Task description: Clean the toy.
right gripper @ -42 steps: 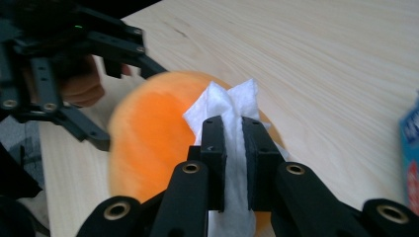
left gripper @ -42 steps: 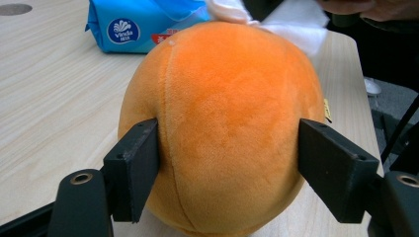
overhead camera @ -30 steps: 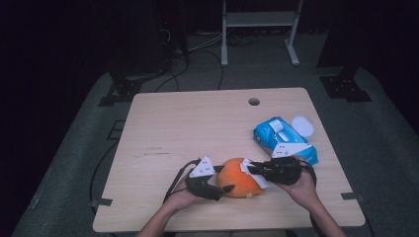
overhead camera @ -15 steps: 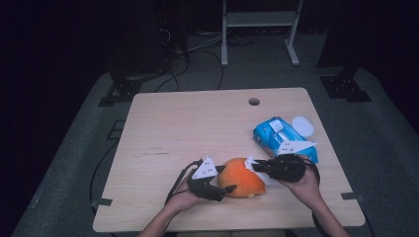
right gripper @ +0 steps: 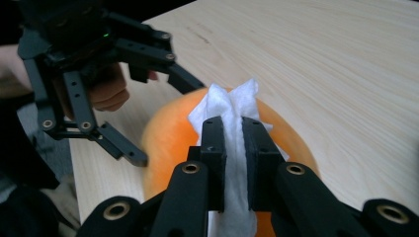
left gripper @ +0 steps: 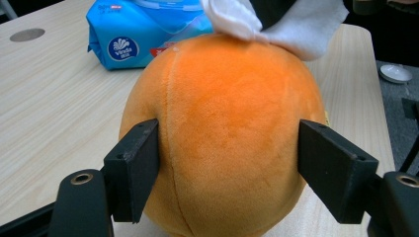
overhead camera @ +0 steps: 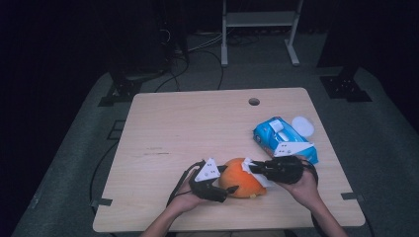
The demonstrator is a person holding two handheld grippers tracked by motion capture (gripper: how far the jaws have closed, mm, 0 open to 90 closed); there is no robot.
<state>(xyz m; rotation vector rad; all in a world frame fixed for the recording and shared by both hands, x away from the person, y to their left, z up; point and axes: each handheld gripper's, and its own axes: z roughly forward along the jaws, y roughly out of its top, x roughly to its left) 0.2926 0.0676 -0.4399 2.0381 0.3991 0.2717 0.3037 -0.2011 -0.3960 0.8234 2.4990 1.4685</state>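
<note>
My left fingers (left gripper: 237, 173) clamp the orange plush (left gripper: 222, 133) on the table (overhead camera: 197, 128) near me, steadying it so my right fingers (right gripper: 232, 143), pinching a white wipe (right gripper: 228, 106), can rub its top.

The right gripper (right gripper: 232, 143) pinches a crumpled white tissue (right gripper: 228, 106) against a round orange plush ball (right gripper: 165, 136); the left gripper (right gripper: 148, 116) sits at ten o'clock.
</note>
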